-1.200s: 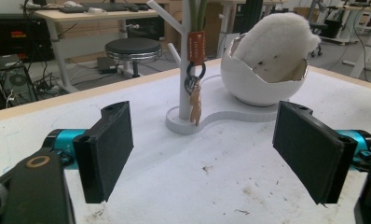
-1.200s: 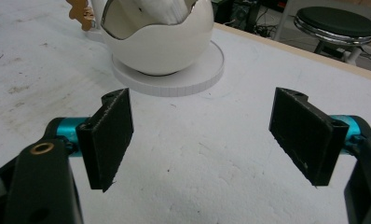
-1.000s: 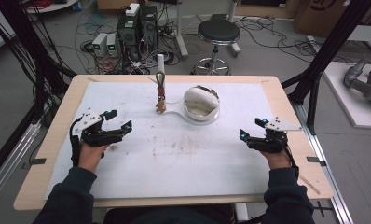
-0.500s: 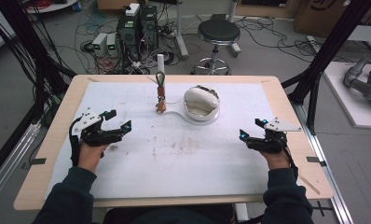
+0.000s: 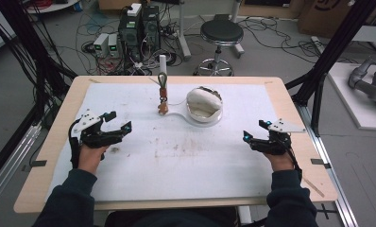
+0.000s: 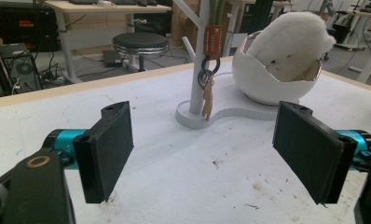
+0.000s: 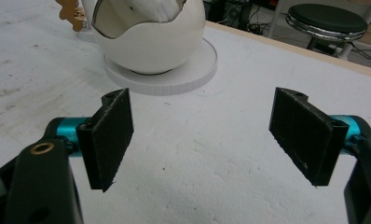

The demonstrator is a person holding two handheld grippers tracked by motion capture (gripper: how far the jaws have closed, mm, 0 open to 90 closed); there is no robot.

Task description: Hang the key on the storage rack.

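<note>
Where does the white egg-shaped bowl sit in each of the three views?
High view: white egg-shaped bowl at centre far side of the table, right of the key stand.
Left gripper view: upper right, right of the stand.
Right gripper view: top, left of centre.
Shared landmark: the round white base under the bowl.

Dark navy sleeves (image 5: 72, 198) cover both forearms down to the wrists. The left gripper (image 5: 114, 124) is black, topped by a grey three-cornered plate, with flat ribbed pads (image 6: 110, 148) on teal barrels. The right gripper (image 5: 254, 131) matches, brass screw (image 7: 42, 148) included.
</note>
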